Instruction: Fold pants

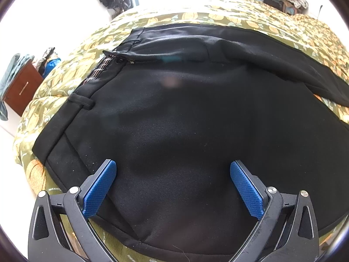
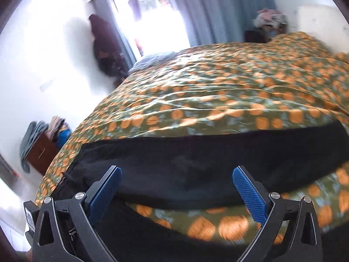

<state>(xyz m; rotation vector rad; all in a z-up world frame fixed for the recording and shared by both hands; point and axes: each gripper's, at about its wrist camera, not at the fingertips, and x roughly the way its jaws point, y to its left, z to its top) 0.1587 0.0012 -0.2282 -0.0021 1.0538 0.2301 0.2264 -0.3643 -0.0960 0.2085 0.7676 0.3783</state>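
Left tongs (image 1: 172, 168): lower centre of the left wrist view; 2 blue pads (image 1: 100, 191) spread wide, gripping nothing, poised over black cloth.
Right tongs (image 2: 176, 174): lower centre of the right wrist view; spread wide, gripping nothing, above a dark band of cloth.
Pants (image 1: 185, 120): black, lying on the bed; waistband (image 1: 72, 118) at left of frame, zip fly (image 1: 122, 60) at upper left, 1 leg reaching to the right edge.
Bedspread (image 2: 218, 87): green with orange pumpkin print, under the pants.
Cabinet (image 1: 20, 89): reddish wood, left edge, beside the bed.
Curtain (image 2: 218, 8): blue-grey, top of the right wrist view.
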